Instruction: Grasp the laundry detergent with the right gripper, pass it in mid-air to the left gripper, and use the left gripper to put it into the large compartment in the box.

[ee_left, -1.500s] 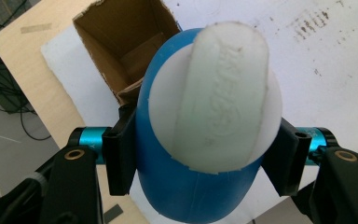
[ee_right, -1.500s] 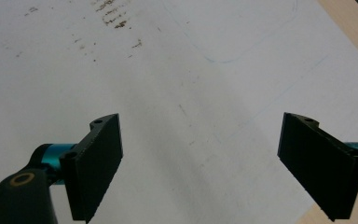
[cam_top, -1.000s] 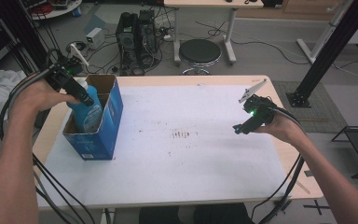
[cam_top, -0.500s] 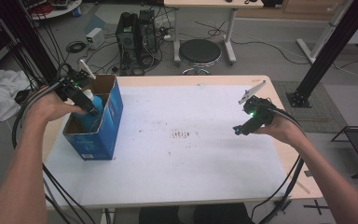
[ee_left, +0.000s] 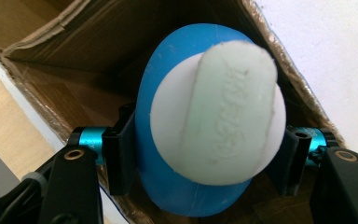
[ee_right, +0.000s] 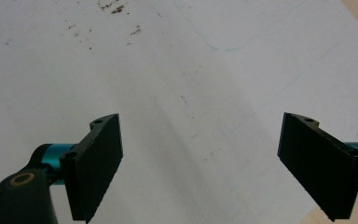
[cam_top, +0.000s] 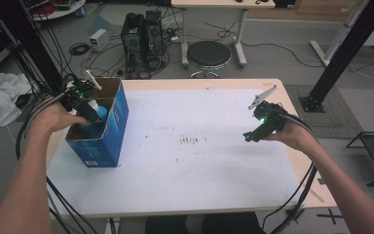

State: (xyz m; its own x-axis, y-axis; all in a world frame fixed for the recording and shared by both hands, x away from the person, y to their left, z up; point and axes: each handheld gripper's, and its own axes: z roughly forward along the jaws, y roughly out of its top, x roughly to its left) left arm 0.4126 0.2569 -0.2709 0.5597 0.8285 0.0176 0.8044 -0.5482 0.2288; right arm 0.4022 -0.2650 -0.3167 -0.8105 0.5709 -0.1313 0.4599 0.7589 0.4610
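Left gripper (cam_top: pixel 93 115) lower than second ago, bottle (ee_left: pixel 205 135) now sunk into box (cam_top: pixel 114 134) instead of poking above rim. Jaws clamp bottle's blue body on both sides, pale cap facing camera, cardboard walls all around it. Judged: placing step nearly done, release next once bottle rests on box floor. Right gripper (cam_top: pixel 252 136) unmoved, well right of box over white table (cam_top: pixel 199 175), jaws wide, empty.

My left gripper (cam_top: pixel 93 116), at the left of the frame, is clamped tight; my right gripper (cam_top: pixel 253 137), at the right, gapes wide.
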